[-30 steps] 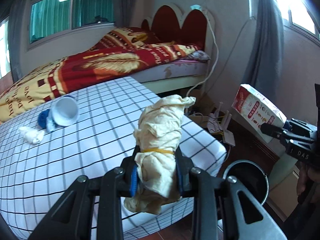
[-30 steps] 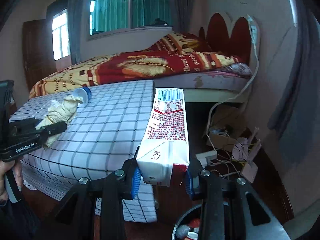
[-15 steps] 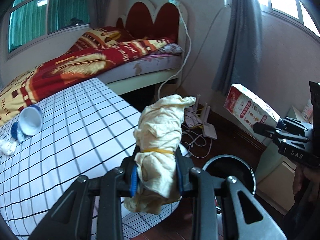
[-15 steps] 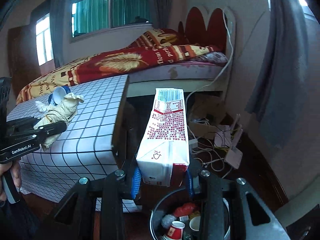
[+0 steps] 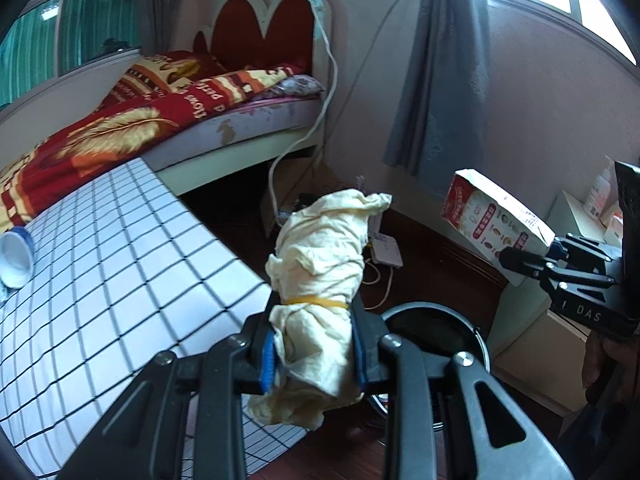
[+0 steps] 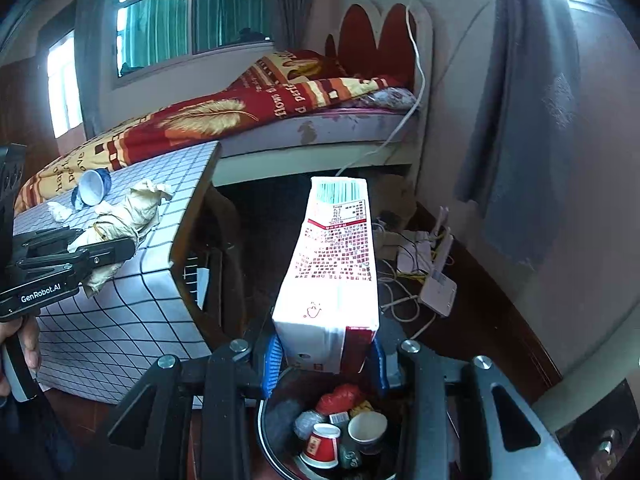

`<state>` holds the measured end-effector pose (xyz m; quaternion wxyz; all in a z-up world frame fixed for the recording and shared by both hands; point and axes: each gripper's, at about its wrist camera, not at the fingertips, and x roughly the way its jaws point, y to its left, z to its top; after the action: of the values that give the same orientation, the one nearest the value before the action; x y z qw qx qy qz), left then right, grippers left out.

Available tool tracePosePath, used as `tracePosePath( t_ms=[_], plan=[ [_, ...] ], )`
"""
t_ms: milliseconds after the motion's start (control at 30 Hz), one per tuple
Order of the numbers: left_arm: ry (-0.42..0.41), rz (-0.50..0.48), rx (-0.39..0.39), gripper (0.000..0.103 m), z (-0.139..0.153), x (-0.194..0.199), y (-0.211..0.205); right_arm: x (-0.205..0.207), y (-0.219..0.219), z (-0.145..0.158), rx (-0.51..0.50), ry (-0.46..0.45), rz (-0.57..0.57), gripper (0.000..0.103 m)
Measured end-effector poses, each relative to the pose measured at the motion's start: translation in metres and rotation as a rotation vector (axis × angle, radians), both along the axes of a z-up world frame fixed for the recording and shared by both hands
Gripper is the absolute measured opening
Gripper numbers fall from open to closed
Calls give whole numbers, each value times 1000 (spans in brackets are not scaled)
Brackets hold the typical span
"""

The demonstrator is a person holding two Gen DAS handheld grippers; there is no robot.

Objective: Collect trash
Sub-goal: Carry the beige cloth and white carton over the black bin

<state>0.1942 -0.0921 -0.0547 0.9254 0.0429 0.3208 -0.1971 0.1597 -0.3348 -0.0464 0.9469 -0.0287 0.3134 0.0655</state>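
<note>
Trash in both grippers, held above the bin by the checked table.

The right gripper [image 6: 325, 360] is clamped on a red-and-white carton [image 6: 334, 276], right over the round bin [image 6: 280, 420] with paper cups [image 6: 322, 444] and wrappers inside. The left gripper [image 5: 316, 354] is clamped on a crumpled yellowish bundle [image 5: 320, 280] tied with a rubber band, just beside the table's edge [image 5: 120, 264]. Farther off, a white cup [image 5: 14, 256] lies tipped on the table; behind it stands a bed [image 5: 240, 128].

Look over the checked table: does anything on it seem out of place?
Yes. A white paper cup lies tipped on its side on the checked table, beside a crumpled tissue; both look like litter left uncollected.
</note>
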Motion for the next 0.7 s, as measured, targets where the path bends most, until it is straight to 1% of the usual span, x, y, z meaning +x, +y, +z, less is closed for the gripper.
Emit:
tracePosePath(
  t_ms=[400,700],
  plan=[
    [44,-108,20,31,-22,0,-54,-14,-41,-21,-11,39,-42,38],
    [113,-194,38,31,-53,0,-91,-19,-58,-51,-29,106,-25,38]
  ],
)
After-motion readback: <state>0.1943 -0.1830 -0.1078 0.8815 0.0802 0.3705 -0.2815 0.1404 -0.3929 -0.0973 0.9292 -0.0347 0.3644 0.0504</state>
